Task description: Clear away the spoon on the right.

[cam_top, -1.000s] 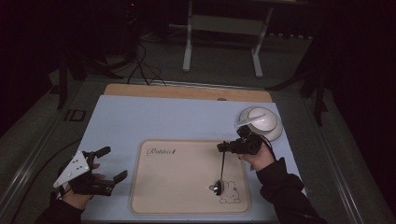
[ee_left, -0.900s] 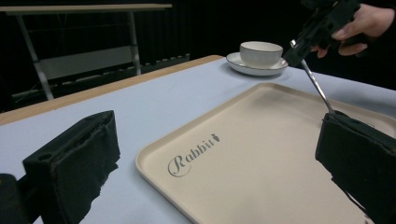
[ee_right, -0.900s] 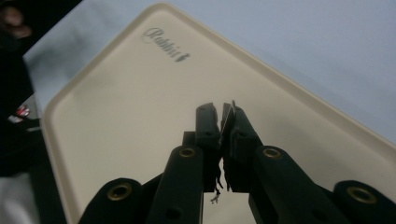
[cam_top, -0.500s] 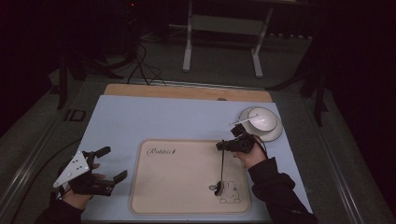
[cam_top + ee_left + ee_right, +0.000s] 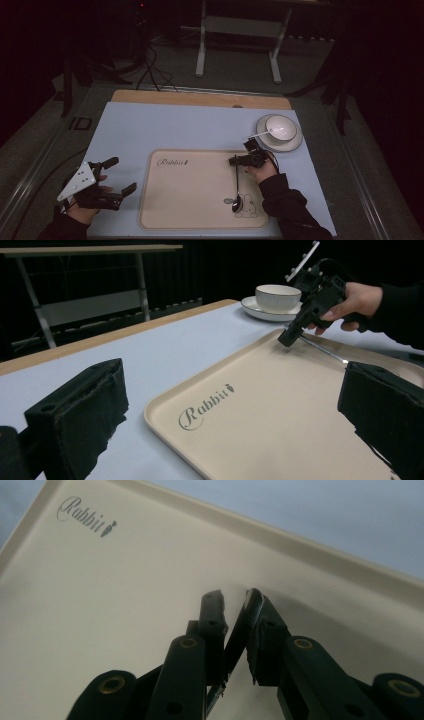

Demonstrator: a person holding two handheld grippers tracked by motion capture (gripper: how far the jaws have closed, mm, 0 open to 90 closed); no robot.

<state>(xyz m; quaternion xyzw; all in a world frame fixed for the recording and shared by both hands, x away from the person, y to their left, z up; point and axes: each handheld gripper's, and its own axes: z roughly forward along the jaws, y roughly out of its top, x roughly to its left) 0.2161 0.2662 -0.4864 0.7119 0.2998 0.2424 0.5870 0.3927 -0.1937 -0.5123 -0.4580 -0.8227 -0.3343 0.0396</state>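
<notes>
A beige tray (image 5: 195,195) printed "Rabbit" lies in the middle of the light blue table. My right gripper (image 5: 236,161) hovers over the tray's right part, shut on the handle of a metal spoon (image 5: 236,187). The spoon's bowl rests on the tray by a small rabbit drawing. In the right gripper view the jaws (image 5: 235,597) pinch the shiny handle (image 5: 231,655) above the tray (image 5: 100,605). My left gripper (image 5: 121,174) is held low at the table's left, open and holding nothing. The left gripper view looks past its wide-apart jaws (image 5: 230,390) at the right gripper (image 5: 290,337) and spoon (image 5: 322,349).
A white bowl (image 5: 280,127) sits on a white plate (image 5: 296,142) just behind the right hand, also seen as the bowl (image 5: 277,296) in the left gripper view. A wooden strip (image 5: 200,99) edges the table's far side; a metal stand (image 5: 240,30) is on the floor beyond.
The right gripper with the spoon has drifted slightly left and toward the person, uncovering the bowl and plate. The left gripper has stayed in place.
</notes>
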